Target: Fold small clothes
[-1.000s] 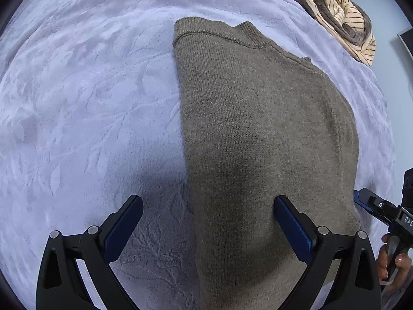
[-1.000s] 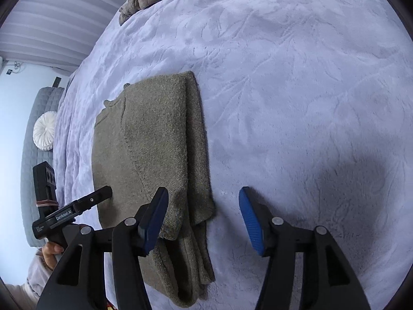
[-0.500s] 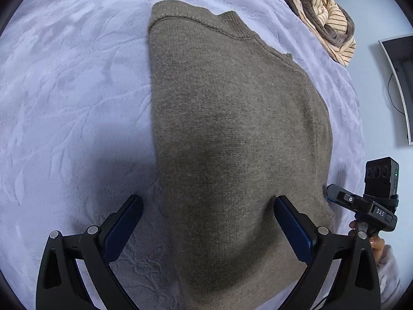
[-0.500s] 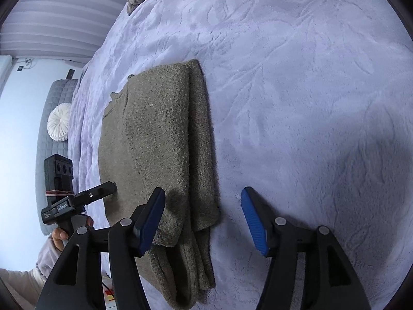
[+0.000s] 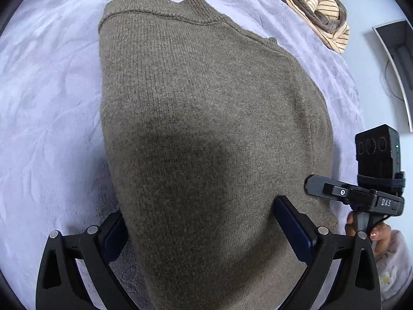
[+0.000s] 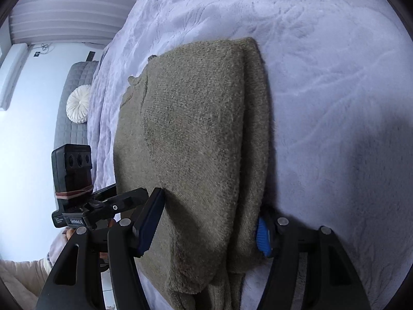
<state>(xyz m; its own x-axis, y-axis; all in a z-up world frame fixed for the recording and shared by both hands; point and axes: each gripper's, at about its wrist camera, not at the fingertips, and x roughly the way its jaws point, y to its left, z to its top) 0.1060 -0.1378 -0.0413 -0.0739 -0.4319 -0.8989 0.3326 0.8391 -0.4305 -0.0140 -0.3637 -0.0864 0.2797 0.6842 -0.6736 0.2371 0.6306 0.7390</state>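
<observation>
An olive-brown knit sweater (image 5: 206,118) lies folded lengthwise on the lavender bedspread (image 5: 46,108); its neck end points away from me. It also shows in the right wrist view (image 6: 201,139), with a folded edge along its right side. My left gripper (image 5: 201,222) is open, its jaws straddling the sweater's near end, one on each side. My right gripper (image 6: 206,222) is open too, straddling the same near end from the other side. The near hem runs below both views.
A striped beige and brown garment (image 5: 317,7) lies bunched at the bed's far right edge. A grey quilted headboard with a white round cushion (image 6: 77,103) stands past the bed's left side. Each view shows the other hand-held gripper (image 5: 366,180) (image 6: 77,193) beside the sweater.
Both grippers have moved forward and down over the sweater's near end. The jaws, earlier beside the cloth, now straddle it. Both stay open.
</observation>
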